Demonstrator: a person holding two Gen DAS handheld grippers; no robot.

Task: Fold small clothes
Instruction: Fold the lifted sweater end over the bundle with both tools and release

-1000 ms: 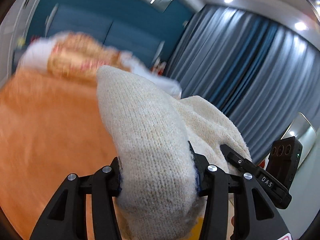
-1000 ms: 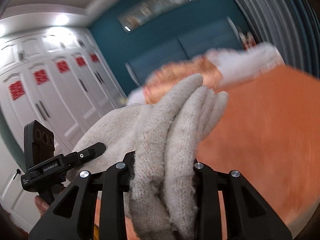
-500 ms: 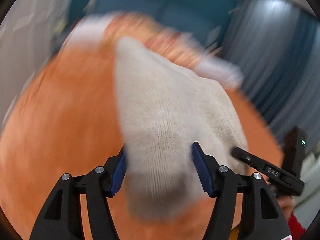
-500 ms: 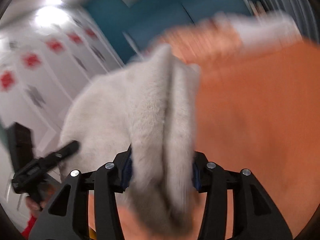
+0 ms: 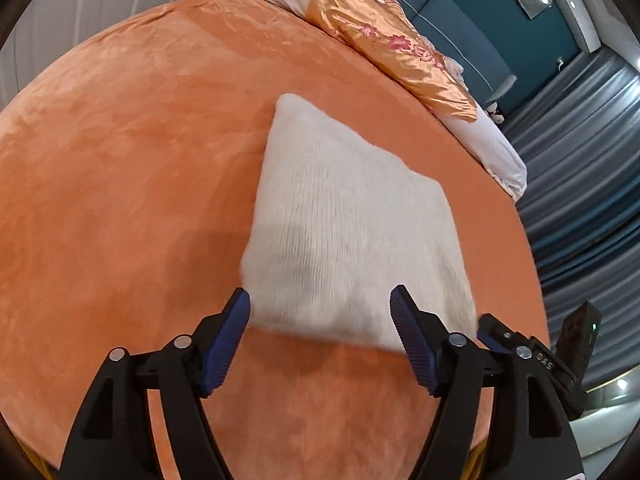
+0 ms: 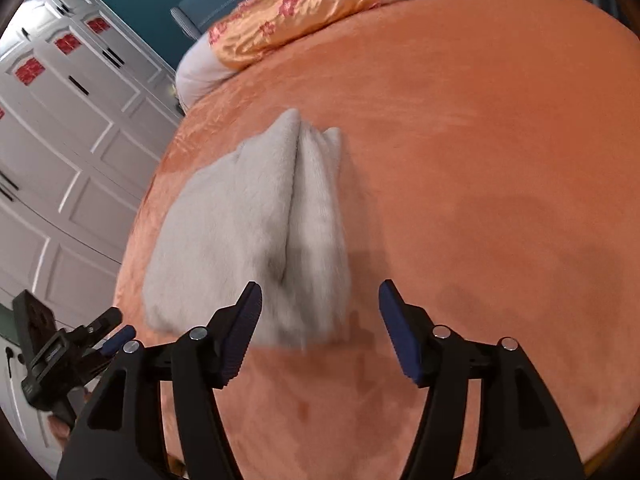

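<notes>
Left wrist view: cream knitted garment (image 5: 352, 232), folded to a rough rectangle, lay flat on the orange bedspread (image 5: 120, 160). Left gripper (image 5: 320, 316) stood wide, holding nothing, its tips flanking the garment's near edge, contact unclear. Right gripper (image 5: 494, 330) partly seen at the garment's near right corner.

Right wrist view: garment (image 6: 248, 236) showed layered folds with a central crease; right gripper (image 6: 320, 312) wide, empty, at its near edge.

Step judged: fold laid down and released. Next move likely calls for smoothing, or regripping one edge for a further fold
</notes>
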